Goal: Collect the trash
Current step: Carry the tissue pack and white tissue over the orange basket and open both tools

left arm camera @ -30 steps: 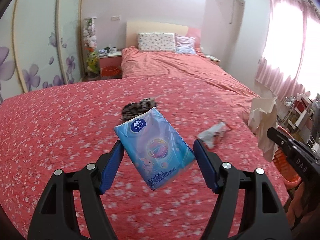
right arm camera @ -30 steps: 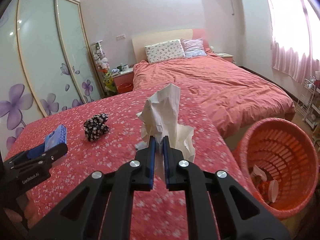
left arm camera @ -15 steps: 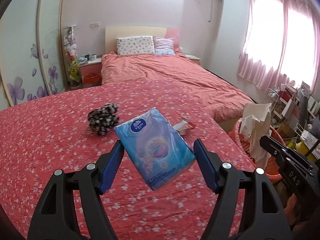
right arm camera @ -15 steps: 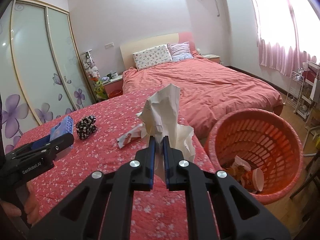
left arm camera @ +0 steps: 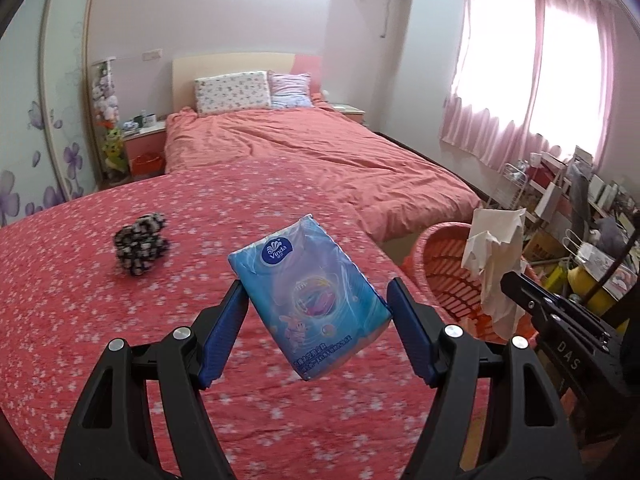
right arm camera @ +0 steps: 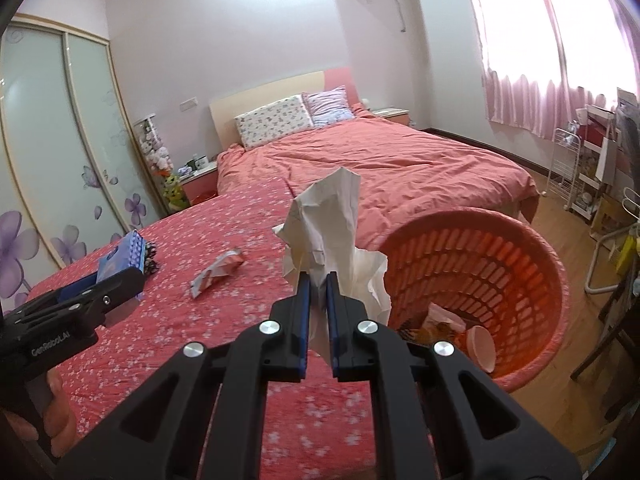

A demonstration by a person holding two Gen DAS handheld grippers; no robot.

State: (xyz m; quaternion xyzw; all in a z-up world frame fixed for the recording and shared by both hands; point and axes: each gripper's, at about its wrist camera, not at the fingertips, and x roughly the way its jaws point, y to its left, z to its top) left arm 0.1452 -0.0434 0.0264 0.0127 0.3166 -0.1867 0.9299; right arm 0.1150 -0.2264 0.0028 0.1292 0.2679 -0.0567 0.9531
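Pink walls, pink curtains and a red flowered bedspread [left arm camera: 120, 340] fill this bedroom, and the landmark for everything else is the orange slatted basket [right arm camera: 532, 264] standing on the wooden floor at the bedspread's right-hand edge. Inside the basket, at the bottom, lie a pale pink cup-like piece and some crumpled scraps of paper and wrapper; what exactly they are is too small to tell.

Just left of the basket's rim, the right gripper [right arm camera: 318, 280] has its blue pads clenched on a wad of white tissue paper [right arm camera: 328, 216], which stands up above the jaws and hangs down between them. From the left wrist view the same tissue paper [left arm camera: 496, 248] hangs in front of the basket's [left arm camera: 444, 264] opening, with the right gripper's black body just below it.

Further left of the basket, over the bedspread, the left gripper [left arm camera: 316, 300] grasps a blue pack of tissues [left arm camera: 308, 296] crosswise; the pack sits tilted, its logo end pointing away, its sides against the blue pads. In the right wrist view that pack [right arm camera: 124, 258] shows at the far left, with part of a hand [right arm camera: 56, 412] under the gripper's handle.

Between the two grippers, on the bedspread, lies a small red-and-white crumpled wrapper [right arm camera: 218, 272]. Well left of the basket lies a black-and-white patterned fabric bundle [left arm camera: 140, 248]. Beyond the basket, a second bed with two pillows stands against the far wall.
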